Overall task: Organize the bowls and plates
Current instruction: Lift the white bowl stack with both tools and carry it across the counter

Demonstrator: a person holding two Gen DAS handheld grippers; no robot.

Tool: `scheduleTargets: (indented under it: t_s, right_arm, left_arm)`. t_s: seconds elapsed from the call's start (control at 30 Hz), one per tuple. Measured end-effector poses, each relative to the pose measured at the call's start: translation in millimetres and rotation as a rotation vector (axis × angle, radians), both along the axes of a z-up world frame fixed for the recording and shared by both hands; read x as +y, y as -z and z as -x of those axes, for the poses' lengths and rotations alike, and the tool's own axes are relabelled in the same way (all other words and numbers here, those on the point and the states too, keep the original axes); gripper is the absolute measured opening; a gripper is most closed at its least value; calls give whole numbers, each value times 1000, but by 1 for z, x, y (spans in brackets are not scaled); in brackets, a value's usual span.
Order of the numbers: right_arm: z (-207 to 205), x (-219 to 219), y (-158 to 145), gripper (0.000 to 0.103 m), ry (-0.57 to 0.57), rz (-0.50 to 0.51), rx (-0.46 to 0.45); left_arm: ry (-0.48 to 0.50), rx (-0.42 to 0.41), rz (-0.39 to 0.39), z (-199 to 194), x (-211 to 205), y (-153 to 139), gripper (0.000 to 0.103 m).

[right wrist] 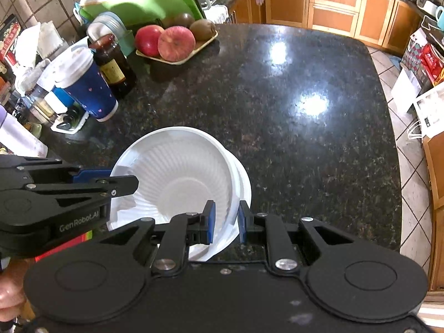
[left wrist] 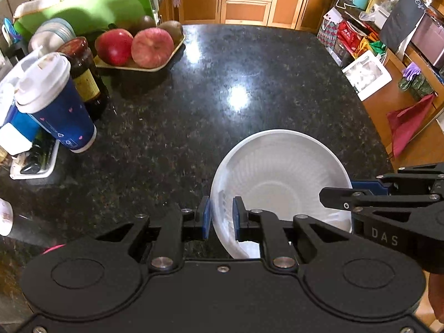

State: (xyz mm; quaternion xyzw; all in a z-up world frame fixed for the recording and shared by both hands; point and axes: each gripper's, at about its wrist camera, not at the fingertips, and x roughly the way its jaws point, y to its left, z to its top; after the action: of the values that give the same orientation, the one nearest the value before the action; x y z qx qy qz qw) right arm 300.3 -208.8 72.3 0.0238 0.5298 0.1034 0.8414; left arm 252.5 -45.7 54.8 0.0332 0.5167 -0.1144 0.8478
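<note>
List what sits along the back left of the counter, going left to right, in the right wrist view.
Blue paper cup → dark sauce jar → fruit tray with apples.

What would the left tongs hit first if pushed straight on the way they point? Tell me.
Probably the dark speckled granite countertop. The left tongs are shut on the rim of the white ribbed plastic bowl and aim steeply down; nothing else shows ahead, though depth is unclear.

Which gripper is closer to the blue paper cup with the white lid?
Left. The left gripper pinches the white ribbed bowl's rim on the side toward the blue paper cup; the right gripper pinches the opposite rim, farther away.
</note>
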Motion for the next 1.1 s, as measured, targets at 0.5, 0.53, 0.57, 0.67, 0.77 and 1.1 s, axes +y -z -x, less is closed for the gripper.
scheduleTargets:
  t_s: [0.5,0.53,0.57,0.67,0.77,1.1]
  right_arm:
    - [-7,1,10,29,-23,13,28]
    - [-8,0,10,30,-23,10,28]
    - [-8,0,10,31,-21,10,28]
    - [-9,2,10,31,-18,23,26]
    - [-8,3,10,32,-22,40,11]
    - [-5,-1,6,33,-15,1,1]
  left_arm:
    - [38,13,21,-4,-2,10,37]
    - [40,12,25,-4,-2,9,40]
    - [39,9,28,-4,-2,9,45]
    - [36,0,25,-5,-2,7,46]
    - [40,-5,28,-4,-2,5,46]
    - [28,-52,16,4,-1,-1,46]
